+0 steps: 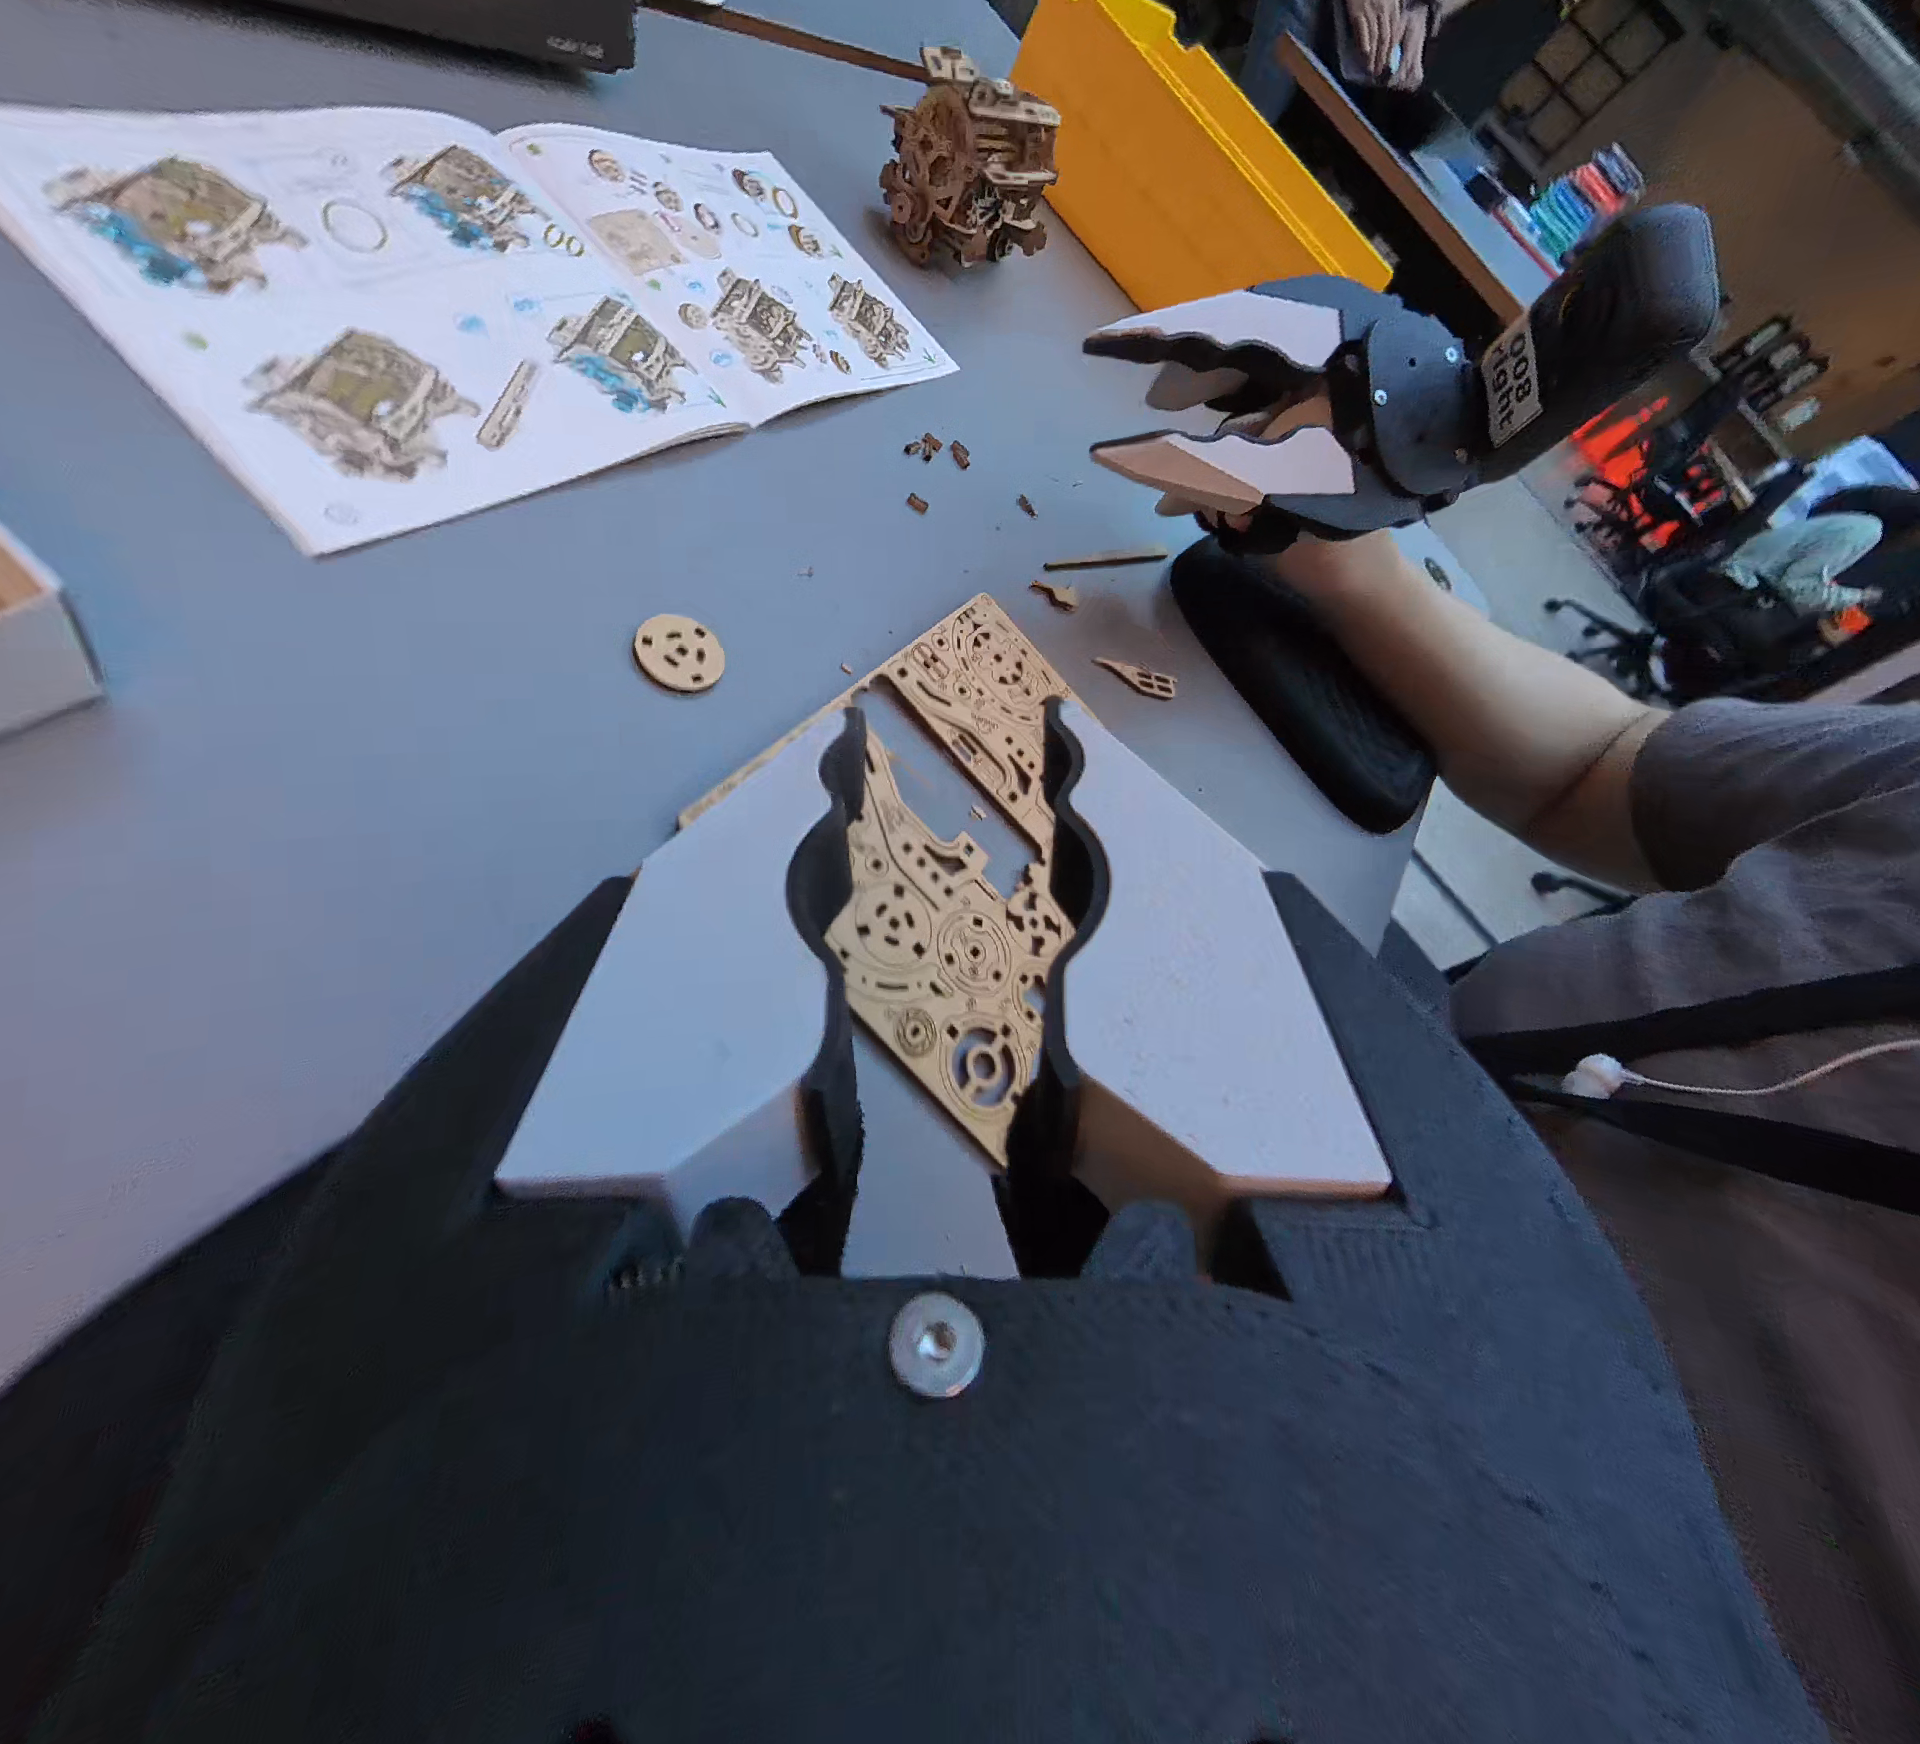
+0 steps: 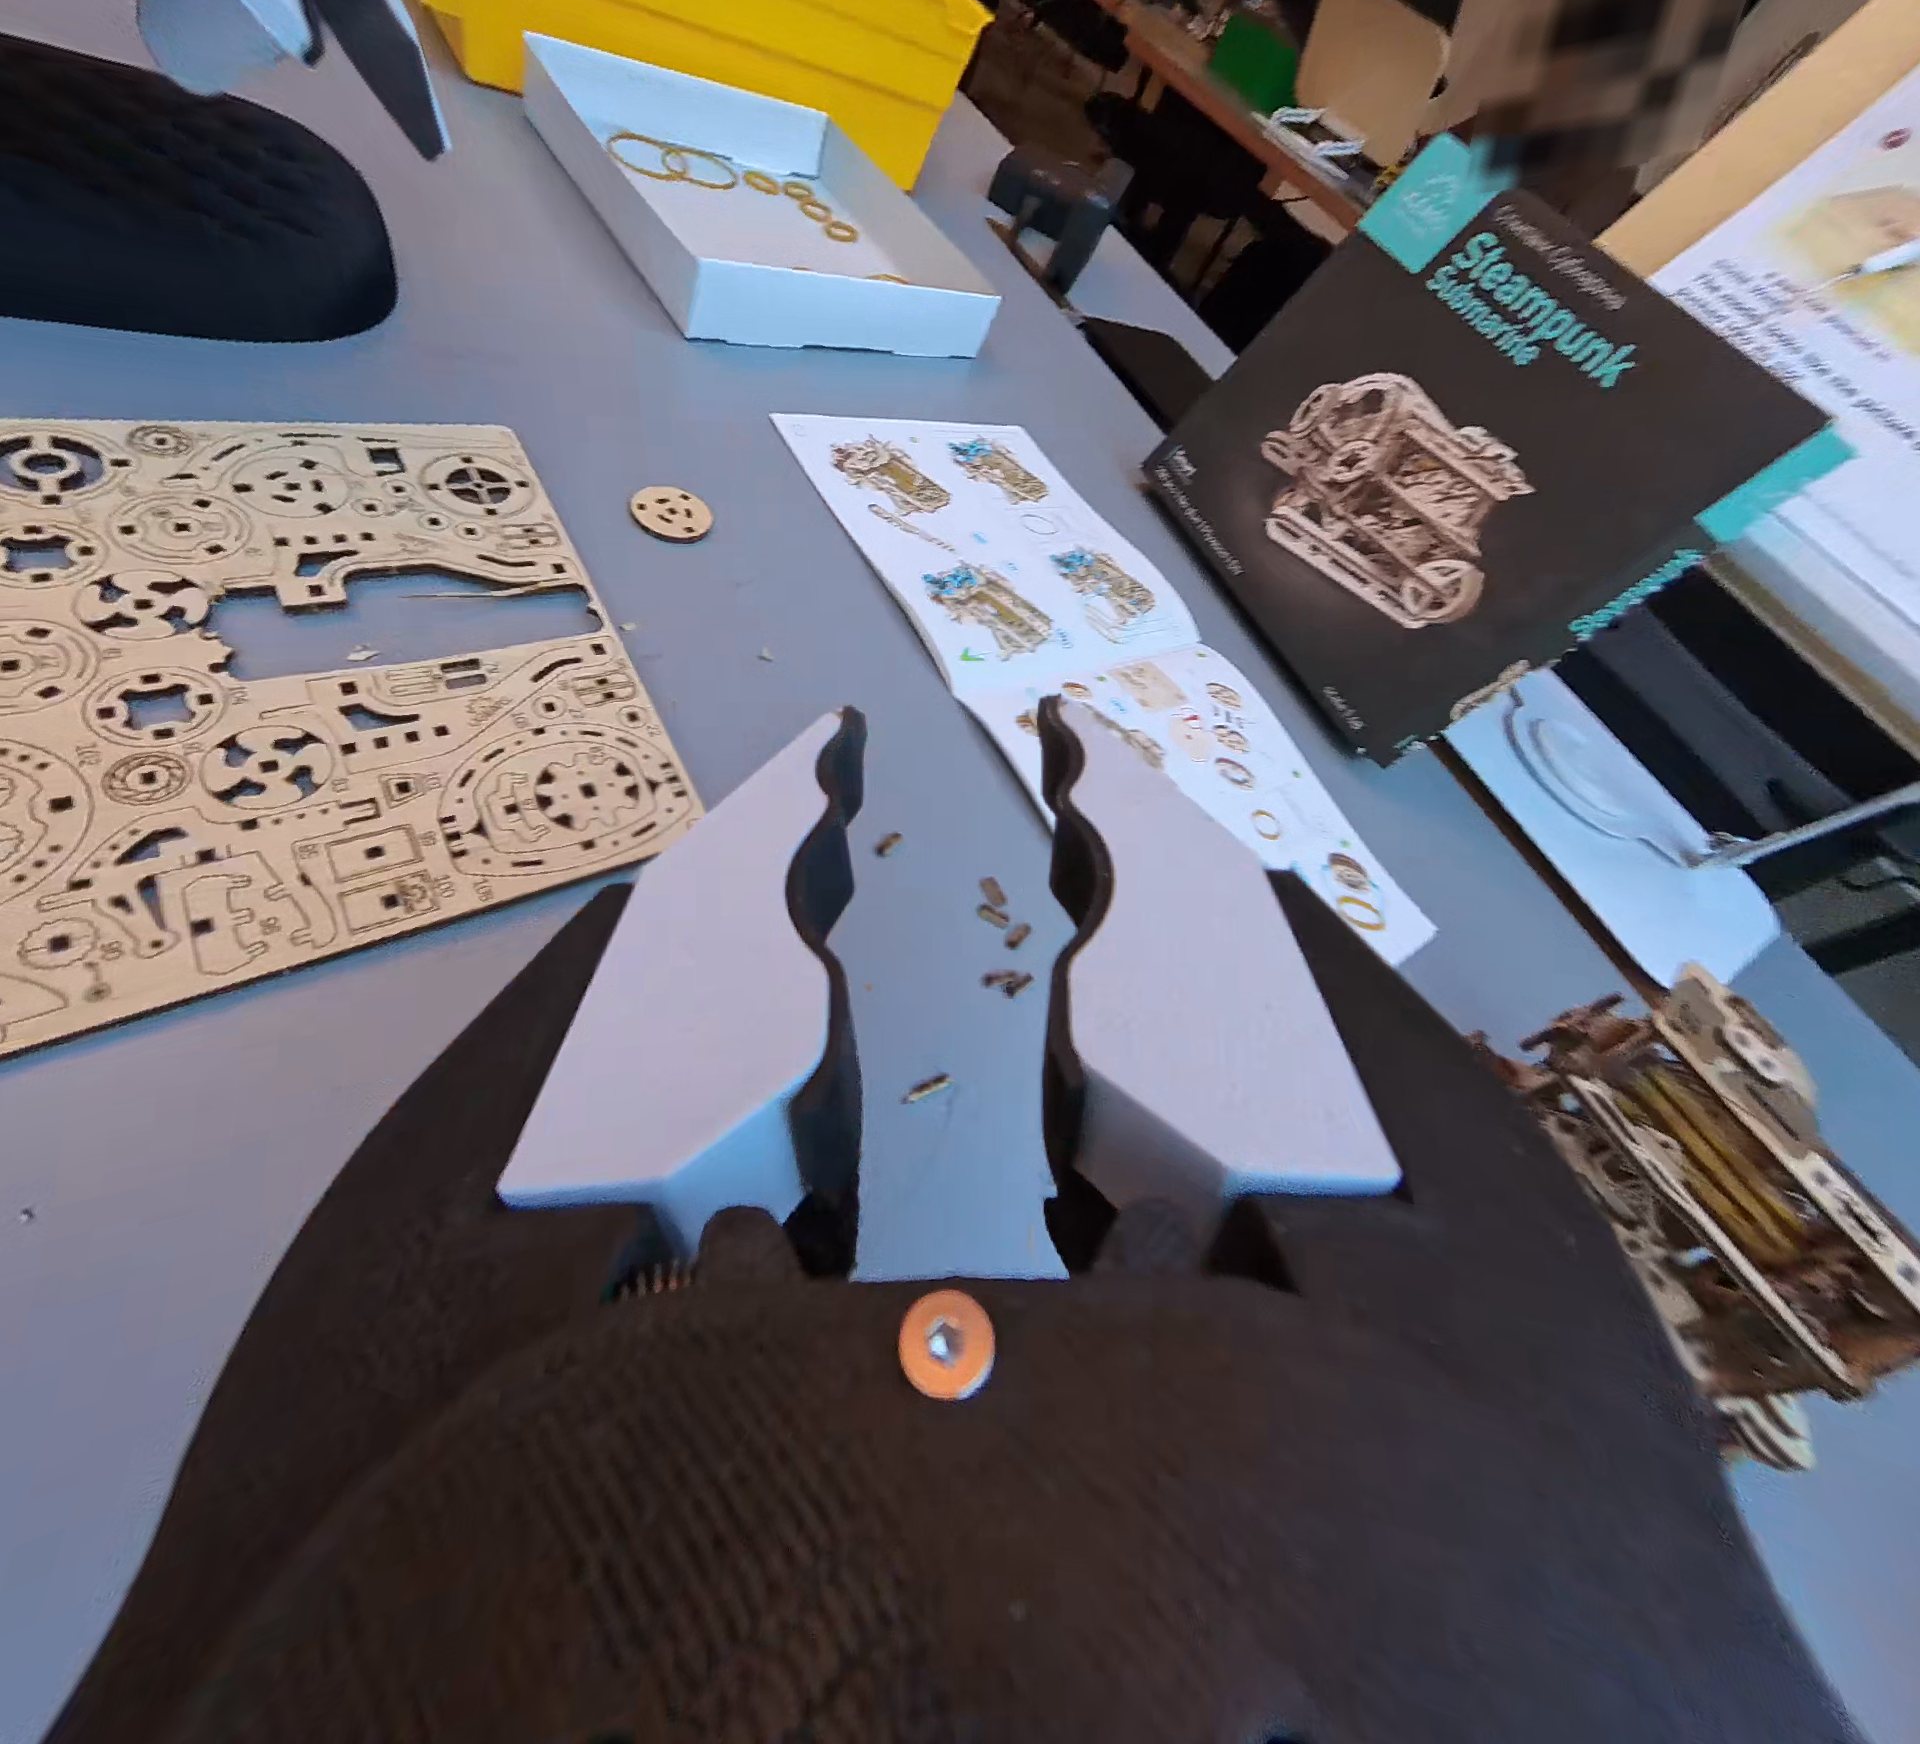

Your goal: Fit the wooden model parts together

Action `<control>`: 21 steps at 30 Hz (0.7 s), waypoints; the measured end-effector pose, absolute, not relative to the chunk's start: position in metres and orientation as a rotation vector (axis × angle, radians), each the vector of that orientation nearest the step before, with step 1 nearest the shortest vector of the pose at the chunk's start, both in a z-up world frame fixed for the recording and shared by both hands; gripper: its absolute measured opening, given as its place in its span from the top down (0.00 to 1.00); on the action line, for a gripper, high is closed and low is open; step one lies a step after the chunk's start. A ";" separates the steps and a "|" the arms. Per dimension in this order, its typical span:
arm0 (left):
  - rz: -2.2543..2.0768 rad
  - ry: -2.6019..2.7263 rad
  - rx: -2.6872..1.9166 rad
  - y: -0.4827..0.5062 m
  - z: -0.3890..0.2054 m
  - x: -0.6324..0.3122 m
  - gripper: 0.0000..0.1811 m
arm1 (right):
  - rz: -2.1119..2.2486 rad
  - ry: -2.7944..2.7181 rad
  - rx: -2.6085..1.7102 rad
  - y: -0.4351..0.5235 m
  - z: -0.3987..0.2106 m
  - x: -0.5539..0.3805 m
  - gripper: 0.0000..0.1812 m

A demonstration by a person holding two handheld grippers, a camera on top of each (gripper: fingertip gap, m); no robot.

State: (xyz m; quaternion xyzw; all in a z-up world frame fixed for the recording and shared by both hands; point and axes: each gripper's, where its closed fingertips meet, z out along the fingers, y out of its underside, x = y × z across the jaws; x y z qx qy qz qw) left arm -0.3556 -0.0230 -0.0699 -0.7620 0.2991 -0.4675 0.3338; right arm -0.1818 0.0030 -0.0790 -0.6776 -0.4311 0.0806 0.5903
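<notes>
Left tongs (image 1: pixel 956 728) apart above wooden sheet (image 1: pixel 966 925); right tongs (image 2: pixel 951 728) apart, empty

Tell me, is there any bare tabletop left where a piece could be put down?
Yes: the grey stretch between the wooden parts sheet, the white tray and the instruction booklet, bar one loose wooden disc. It's crowded right under the right gripper, littered with wood scraps.

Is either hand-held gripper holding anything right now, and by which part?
Neither. The left hand-held gripper is open above the flat laser-cut plywood parts sheet, and the right hand-held gripper is open over small wooden scraps.
</notes>
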 end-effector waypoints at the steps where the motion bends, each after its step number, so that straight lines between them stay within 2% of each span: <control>1: -1.201 0.825 -1.965 -0.019 -0.067 -0.345 0.82 | 0.186 -0.992 -1.568 0.003 -0.074 -0.178 0.83; 10: -1.222 1.088 -1.854 0.026 -0.040 -0.273 0.86 | 0.279 -0.973 -1.574 0.000 -0.073 -0.179 0.84; 15: -1.174 1.194 -1.787 0.035 -0.072 -0.275 0.86 | 0.328 -0.926 -1.580 0.000 -0.069 -0.173 0.84; 18: -1.170 1.240 -1.752 0.026 -0.089 -0.279 0.91 | 0.304 -0.929 -1.593 0.002 -0.069 -0.171 0.84; 21: -1.309 1.261 -1.723 0.013 -0.081 -0.270 0.88 | 0.291 -0.952 -1.588 0.000 -0.070 -0.173 0.84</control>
